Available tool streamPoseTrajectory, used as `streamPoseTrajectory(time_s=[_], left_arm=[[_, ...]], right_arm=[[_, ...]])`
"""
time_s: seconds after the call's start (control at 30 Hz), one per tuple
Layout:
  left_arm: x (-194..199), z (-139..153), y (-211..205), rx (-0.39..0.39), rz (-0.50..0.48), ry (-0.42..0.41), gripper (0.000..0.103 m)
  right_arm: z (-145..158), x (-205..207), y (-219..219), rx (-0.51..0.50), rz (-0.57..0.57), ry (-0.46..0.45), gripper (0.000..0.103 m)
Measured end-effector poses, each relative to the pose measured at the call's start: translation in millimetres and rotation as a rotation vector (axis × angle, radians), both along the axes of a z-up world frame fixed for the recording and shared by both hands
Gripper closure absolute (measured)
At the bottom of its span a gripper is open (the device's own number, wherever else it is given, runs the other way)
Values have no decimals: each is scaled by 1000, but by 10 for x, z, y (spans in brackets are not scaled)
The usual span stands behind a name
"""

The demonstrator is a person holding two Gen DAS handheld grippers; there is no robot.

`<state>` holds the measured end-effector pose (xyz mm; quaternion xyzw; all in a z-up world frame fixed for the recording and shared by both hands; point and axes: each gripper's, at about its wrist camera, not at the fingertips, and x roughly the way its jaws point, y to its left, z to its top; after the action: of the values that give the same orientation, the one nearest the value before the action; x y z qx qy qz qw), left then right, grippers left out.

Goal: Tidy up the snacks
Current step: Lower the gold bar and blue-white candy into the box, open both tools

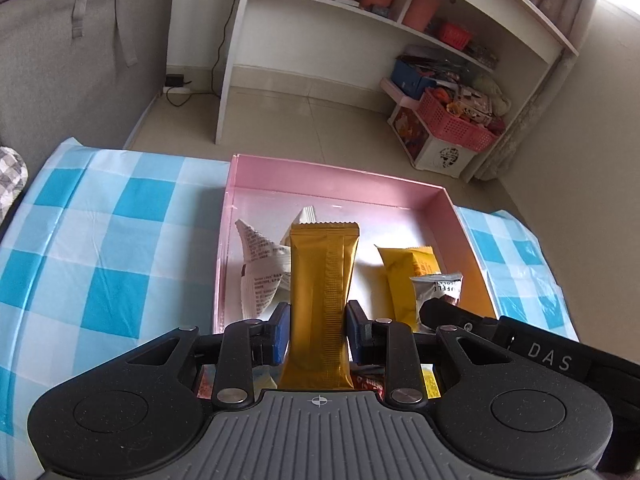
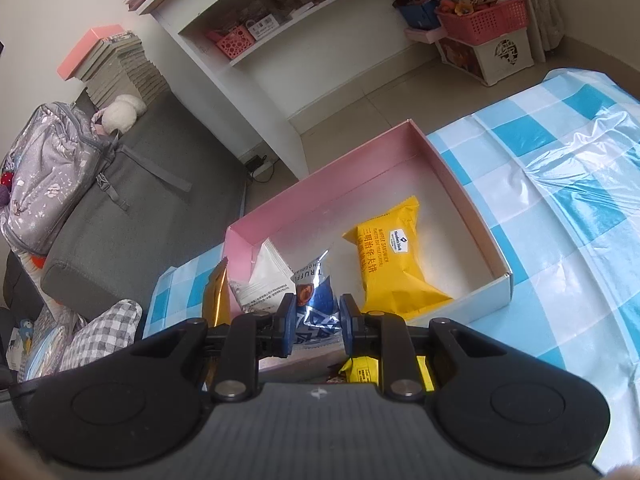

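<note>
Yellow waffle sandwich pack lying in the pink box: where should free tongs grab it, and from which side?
Judging by its pose, pinch the yellow waffle pack across its narrower width near the middle, coming from above. It lies flat on the floor of the pink box, with clear space on its right side.

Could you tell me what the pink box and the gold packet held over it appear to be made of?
Pink box: likely matte paperboard, with thin straight walls, crisp corners and a white cut edge. Gold packet: apparently glossy metallised film, with a crimped serrated top and a pressed centre seam.

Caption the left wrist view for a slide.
Left gripper holds a gold snack bar over the pink box.
</note>
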<state>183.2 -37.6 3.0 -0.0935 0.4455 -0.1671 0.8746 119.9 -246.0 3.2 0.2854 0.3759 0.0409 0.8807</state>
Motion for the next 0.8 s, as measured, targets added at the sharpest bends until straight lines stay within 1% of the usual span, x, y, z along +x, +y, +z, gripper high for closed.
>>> streamPoseTrajectory(time_s=[0.1,0.27,0.37,0.43,0.47,0.5,0.57,0.6,0.63,0.67,0.8], left_arm=[[81,-90,6,-35,27,2,76],[159,-190,-37,-26,56,-8,76],[179,-218,-56,-25,50,-21,76],[178,-222,-83,-9,40,-32,71],[179,-222,-92,2,42,-35,70],[180,-225,-100,11,42,-33,68],[184,-231,-110,22,34,-23,62],[179,-231,-113,26,31,-21,56],[169,-230,-117,30,29,-22,53],[160,-223,-117,34,26,-23,53],[112,-166,-94,34,16,-23,48]], right_arm=[[-38,38,46,-28,-2,0,82],[-82,73,98,-44,-6,4,82],[-78,72,106,-56,-5,-5,81],[-74,70,95,-66,-5,-7,78],[-67,68,86,-69,-11,-5,72],[-63,70,79,-73,-20,-1,68],[-50,58,47,-73,-30,0,66],[-42,57,38,-76,-37,2,64],[-34,49,31,-80,-43,2,57],[-27,38,24,-86,-48,2,52],[10,13,10,-95,-50,14,45]])
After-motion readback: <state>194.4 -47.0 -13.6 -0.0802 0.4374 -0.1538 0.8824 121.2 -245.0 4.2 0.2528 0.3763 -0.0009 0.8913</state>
